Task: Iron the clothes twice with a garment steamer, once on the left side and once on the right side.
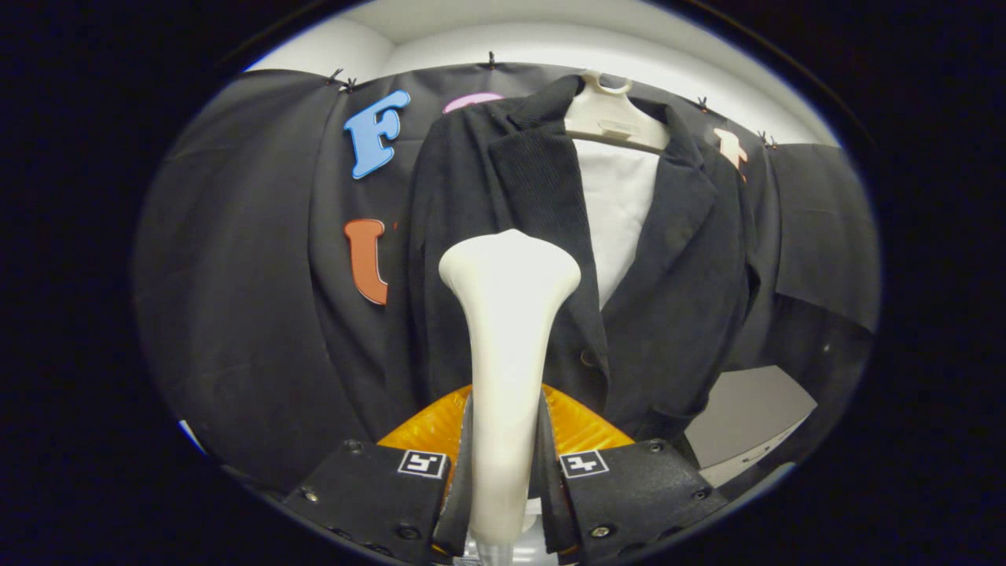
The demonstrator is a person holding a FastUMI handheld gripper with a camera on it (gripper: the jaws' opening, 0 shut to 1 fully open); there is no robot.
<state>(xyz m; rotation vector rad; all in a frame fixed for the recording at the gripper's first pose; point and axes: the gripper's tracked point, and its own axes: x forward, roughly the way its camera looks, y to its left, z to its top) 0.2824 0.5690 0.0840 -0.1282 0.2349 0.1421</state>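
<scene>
A single gripper clasps the slim neck of one white garment steamer, both fingers pressed against its sides, the flared head raised just ahead of them and facing the jacket. One dark jacket hangs on one pale hanger over a white shirt, close in front of the booth's black cloth wall. The steamer looks rigid and smooth, likely slippery plastic and top-heavy toward the head, so a firm hold low on the narrow neck suits it. The jacket appears soft and limp, apt to swing or crease under pressure. Its head stands before the lapel on the steamer's side; whether it touches cannot be told.
</scene>
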